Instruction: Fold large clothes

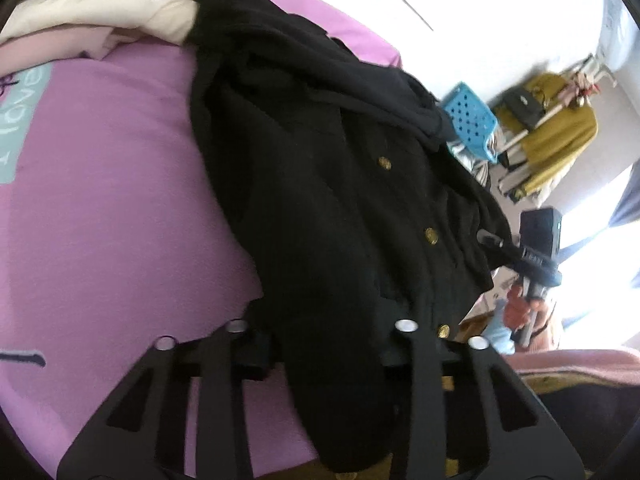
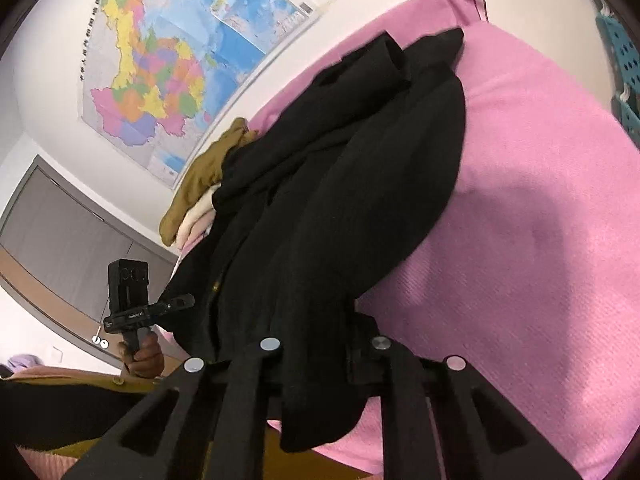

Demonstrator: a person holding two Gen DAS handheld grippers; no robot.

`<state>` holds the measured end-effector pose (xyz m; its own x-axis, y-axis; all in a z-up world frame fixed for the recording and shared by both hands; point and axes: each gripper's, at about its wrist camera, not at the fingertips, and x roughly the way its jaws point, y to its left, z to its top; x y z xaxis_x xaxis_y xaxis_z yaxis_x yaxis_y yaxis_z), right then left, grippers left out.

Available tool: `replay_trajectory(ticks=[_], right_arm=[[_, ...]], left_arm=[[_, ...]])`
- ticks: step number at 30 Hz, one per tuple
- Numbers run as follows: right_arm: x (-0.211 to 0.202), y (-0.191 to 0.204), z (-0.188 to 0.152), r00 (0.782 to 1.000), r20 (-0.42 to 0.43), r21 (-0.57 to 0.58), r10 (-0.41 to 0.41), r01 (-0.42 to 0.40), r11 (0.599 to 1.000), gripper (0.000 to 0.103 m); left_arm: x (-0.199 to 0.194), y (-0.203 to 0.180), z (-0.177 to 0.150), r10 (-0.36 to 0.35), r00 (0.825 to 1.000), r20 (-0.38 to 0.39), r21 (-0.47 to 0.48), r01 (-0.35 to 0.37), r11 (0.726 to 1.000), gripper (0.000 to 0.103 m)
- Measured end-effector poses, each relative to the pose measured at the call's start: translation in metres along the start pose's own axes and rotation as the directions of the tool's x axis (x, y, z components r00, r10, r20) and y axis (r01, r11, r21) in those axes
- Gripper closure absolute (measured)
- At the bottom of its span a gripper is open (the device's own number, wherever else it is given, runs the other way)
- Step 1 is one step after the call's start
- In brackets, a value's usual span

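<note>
on the pink blanket lies a black coat, bunched lengthwise, its hem over the blanket's near edge. left gripper and right gripper each pinch that hem. beyond the coat, a clothes pile and a wall map; bare blanket lies beside the coat.

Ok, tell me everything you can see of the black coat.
The black coat is a large garment of dark, matte, woolly-looking cloth with small gold buttons down its front. It lies bunched and creased lengthwise across the pink bedspread, not yet folded flat. Its far end rests against a pile of cream and mustard clothes. The near hem hangs over the bed edge between the fingers of the left gripper; the right gripper straddles another part of the near edge. Whether either actually pinches the cloth is unclear.
</note>
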<state>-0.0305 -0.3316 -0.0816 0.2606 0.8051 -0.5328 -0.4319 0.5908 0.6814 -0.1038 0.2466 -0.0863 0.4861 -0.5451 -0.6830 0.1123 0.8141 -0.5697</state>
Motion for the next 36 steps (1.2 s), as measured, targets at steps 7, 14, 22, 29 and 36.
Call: replay_trajectory(ticks=[7,14,22,29,36], right_arm=[[-0.059,0.054,0.005,0.979,0.172,-0.094,0.107,-0.092,0.991,0.096],[-0.076,0.068,-0.001,0.979,0.166,-0.129,0.117,-0.096,0.987,0.097],[-0.073,0.05,0.009,0.971,0.193,-0.017,0.141,-0.14,0.99,0.098],[-0.075,0.055,0.064,0.953,0.264,-0.015,0.147,-0.148,0.989,0.098],[-0.065,0.048,0.136,0.936,0.32,0.017,0.144,-0.158,0.987,0.099]], left_arm=[[-0.063,-0.014,0.005,-0.096,0.985,0.142,0.005,0.097,0.995,0.091],[-0.077,-0.012,-0.001,-0.111,0.987,0.119,0.007,0.111,0.994,0.091],[-0.068,0.006,0.005,-0.113,0.99,0.089,-0.055,0.118,0.991,0.091],[-0.081,-0.01,0.051,-0.102,0.99,0.101,0.009,0.101,0.995,0.091],[-0.09,-0.019,0.118,-0.052,0.994,0.101,0.061,0.046,0.997,0.089]])
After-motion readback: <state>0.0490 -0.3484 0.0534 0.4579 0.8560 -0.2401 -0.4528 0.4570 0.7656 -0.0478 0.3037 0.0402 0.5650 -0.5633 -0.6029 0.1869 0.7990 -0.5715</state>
